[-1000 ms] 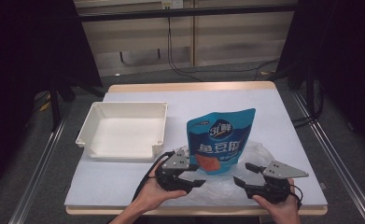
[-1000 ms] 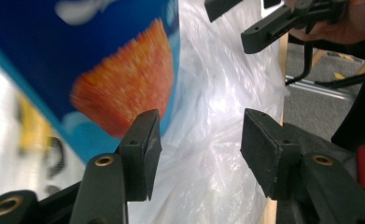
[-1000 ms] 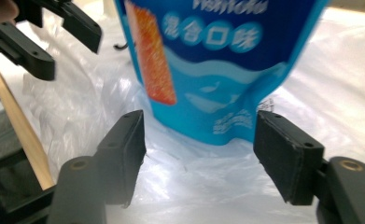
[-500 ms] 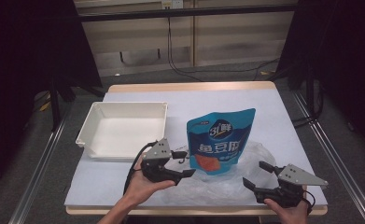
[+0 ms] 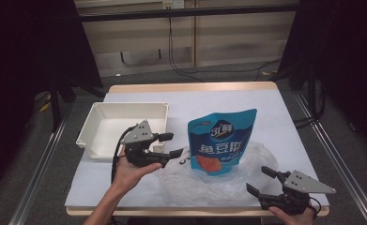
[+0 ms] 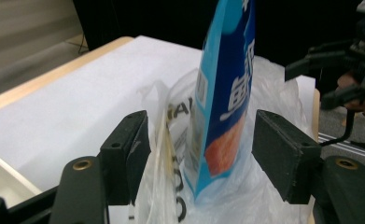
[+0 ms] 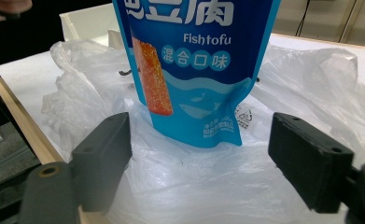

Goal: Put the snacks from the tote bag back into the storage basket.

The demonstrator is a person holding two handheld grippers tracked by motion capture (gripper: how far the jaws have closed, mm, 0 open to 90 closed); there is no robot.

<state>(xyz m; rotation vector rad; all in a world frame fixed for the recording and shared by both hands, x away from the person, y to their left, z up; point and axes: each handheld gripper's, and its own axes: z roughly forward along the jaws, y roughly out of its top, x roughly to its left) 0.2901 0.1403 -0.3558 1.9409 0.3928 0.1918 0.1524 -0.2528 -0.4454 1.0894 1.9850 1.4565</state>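
A blue fish tofu pouch (image 5: 222,140) stands upright on a crumpled clear plastic bag (image 5: 186,183) in the middle of the white table. My left gripper (image 5: 172,144) is open just left of the pouch, near the bag's edge. In the left gripper view the pouch (image 6: 227,93) shows edge-on beyond the open left gripper (image 6: 201,128), with the bag's rim (image 6: 164,140) close to the jaws. My right gripper (image 5: 257,179) is open at the front right, short of the bag. In the right gripper view the pouch (image 7: 194,70) faces the open right gripper (image 7: 201,135) over the bag (image 7: 194,177).
An empty white tray (image 5: 89,133) sits at the left of the table, right behind my left hand. The table's wooden front edge (image 5: 172,212) runs just below the bag. Black metal frames stand on both sides of the table.
My left gripper has moved left and away from me, off the bag toward the tray. The right gripper has drawn back to the right front corner. The pouch still stands.
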